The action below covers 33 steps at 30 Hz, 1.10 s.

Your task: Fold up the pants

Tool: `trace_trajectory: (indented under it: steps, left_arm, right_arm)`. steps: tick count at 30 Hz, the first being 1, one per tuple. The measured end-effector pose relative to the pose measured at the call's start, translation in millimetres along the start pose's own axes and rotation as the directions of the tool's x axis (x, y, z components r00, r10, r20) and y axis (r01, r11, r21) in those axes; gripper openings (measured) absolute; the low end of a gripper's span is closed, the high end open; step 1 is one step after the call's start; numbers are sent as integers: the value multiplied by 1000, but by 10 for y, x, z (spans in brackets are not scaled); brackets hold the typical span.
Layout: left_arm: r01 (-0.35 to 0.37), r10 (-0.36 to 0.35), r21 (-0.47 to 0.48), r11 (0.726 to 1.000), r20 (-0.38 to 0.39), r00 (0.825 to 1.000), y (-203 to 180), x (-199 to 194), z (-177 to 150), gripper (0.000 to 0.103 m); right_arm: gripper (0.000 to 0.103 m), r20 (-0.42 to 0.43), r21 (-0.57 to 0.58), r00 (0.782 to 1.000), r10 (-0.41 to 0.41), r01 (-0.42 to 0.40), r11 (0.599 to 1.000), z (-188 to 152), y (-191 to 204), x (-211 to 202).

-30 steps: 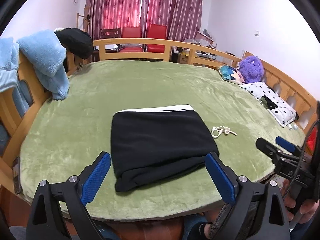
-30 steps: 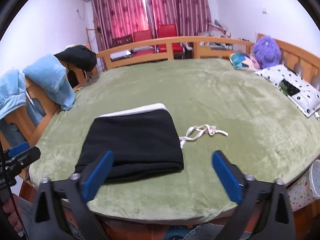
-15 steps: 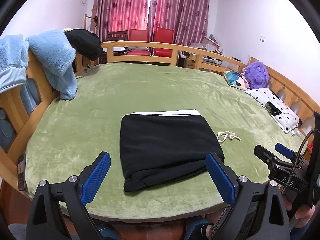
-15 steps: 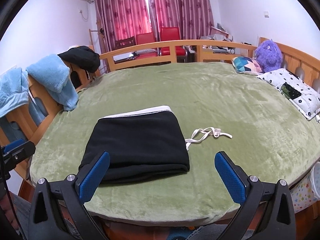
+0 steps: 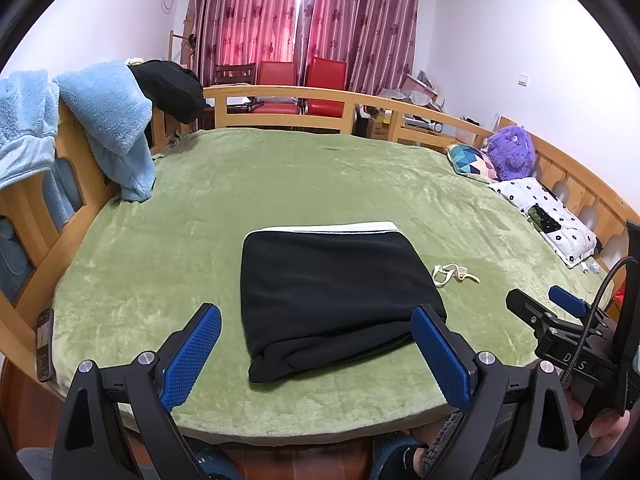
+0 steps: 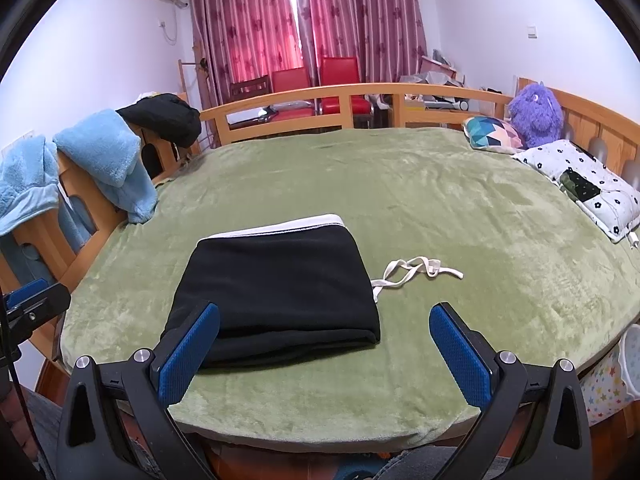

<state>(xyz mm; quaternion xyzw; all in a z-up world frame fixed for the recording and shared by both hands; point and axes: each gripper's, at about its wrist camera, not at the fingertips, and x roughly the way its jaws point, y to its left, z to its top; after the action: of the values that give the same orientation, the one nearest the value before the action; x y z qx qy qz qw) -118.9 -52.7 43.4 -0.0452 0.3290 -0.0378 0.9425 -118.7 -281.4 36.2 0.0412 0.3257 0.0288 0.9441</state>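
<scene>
Tools (image 5: 316, 342) (image 6: 324, 342) agape above folded pants (image 5: 332, 296) (both empty).

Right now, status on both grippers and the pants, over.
Left gripper open, empty. Right gripper open, empty. Black pants folded flat on green blanket, untouched. White drawstring trailing loose at their right edge.

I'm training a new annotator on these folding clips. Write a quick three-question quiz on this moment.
1. True or false: the left hand-held gripper is clamped on the black pants.
2. Which side of the pants does the white drawstring lie on, in the right wrist view?
A) left B) right C) on top
3. Fill in: the pants lie on a ___ blanket.

Key: 1 false, both the left and the right hand-held gripper are open and empty; 2 B; 3 green.
</scene>
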Motion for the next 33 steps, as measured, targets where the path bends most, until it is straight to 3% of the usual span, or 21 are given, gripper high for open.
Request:
trace_trajectory:
  steps: [33]
  left_arm:
    - [4,-4,1,1000,7,1000,-33,-94,-10,96]
  right_arm:
    - [103,10,5,1000,-1,1,1000,5,16,-60]
